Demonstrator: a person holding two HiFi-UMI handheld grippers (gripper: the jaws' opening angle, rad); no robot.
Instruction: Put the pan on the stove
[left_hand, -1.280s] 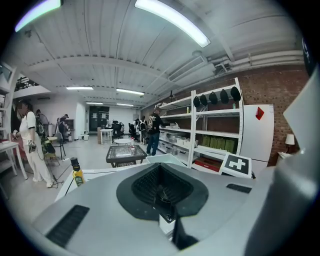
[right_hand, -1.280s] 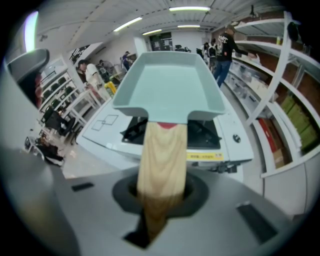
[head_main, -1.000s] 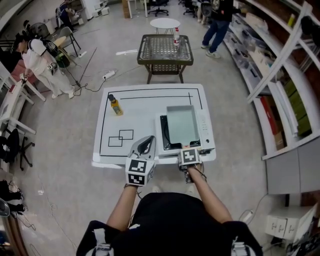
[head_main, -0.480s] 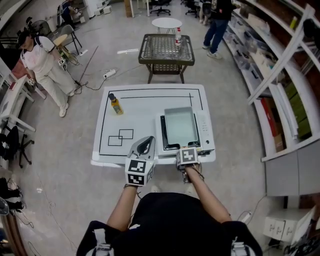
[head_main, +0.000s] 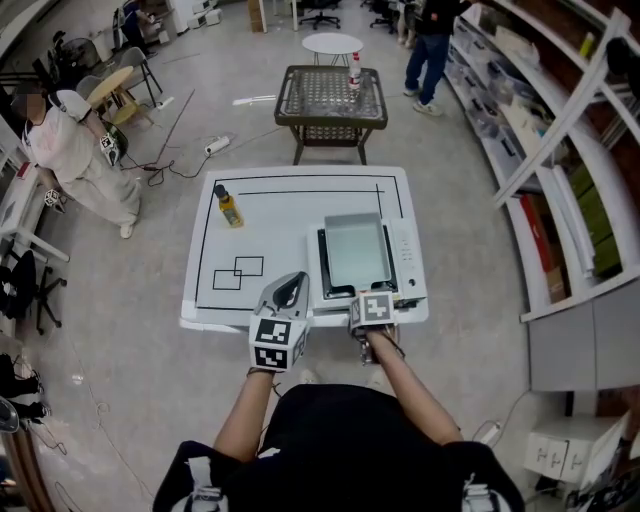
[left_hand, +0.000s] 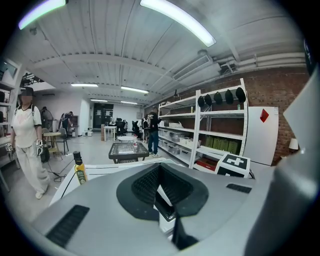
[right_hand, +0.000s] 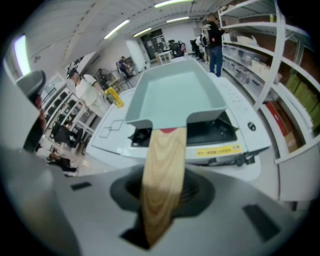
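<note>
Head view: a white table (head_main: 300, 215) with thin black lines and two overlapping rectangles drawn on it stands on a grey floor. A yellow bottle (head_main: 229, 208) stands upright near its far left corner. On the right part of the table sits a white portable stove (head_main: 406, 250), and a pale rectangular pan (head_main: 353, 250) covers its black burner area. The right gripper (head_main: 372, 300) is at the near edge of the stove, and the left gripper (head_main: 290, 285) is just beside it, over the near edge of the table. Beyond the table stand a dark mesh table (head_main: 330, 100) and a small round white table (head_main: 331, 45). Long shelves (head_main: 520, 110) run along the right side. A person in white (head_main: 80, 150) stands at the left.

Left gripper view: the jaws are brought together with nothing between them. Behind are a brick wall (left_hand: 270, 90), white shelving and long ceiling lamps.

Right gripper view: the jaws are clamped on the pan's wooden handle (right_hand: 162, 175). The pan is over the black burner of the stove; I cannot tell if its bottom touches the grate.
</note>
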